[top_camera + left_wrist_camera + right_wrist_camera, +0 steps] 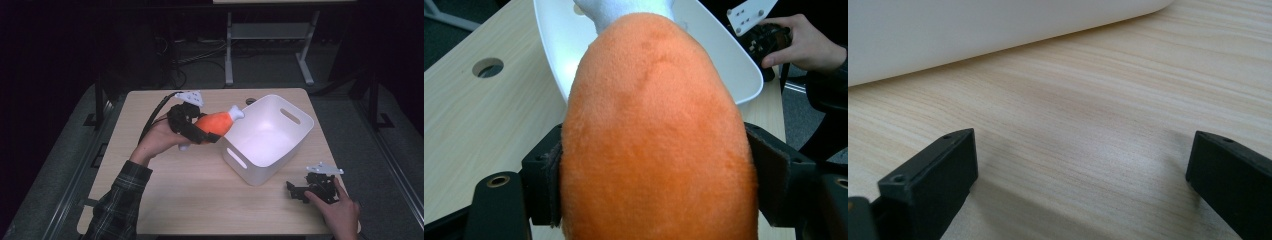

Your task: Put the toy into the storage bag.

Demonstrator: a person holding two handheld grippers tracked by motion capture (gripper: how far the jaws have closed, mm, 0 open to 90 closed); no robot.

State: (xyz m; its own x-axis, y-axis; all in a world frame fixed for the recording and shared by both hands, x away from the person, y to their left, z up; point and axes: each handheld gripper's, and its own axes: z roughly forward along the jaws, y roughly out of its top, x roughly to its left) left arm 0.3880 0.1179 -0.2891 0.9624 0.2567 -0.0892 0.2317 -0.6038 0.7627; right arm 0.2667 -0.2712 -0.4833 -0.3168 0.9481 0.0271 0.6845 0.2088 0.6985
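An orange plush drumstick [216,123] with a white bone end hangs above the table, just left of the white bin [280,145]. My left gripper [202,134] is shut on its fat orange body; in the left gripper view the plush toy [654,140] bulges between both black pads, its white tip pointing at the bin [724,65]. My right gripper [295,191] rests on the table near the front right, in front of the bin. Its jaws stand wide apart in the right gripper view [1083,185], with bare wood between them.
The wooden table [200,200] has a round cable hole [250,101] at its back edge. The bin's wall [973,35] lies close ahead of my right gripper. A metal frame stands on the dark floor beyond the table.
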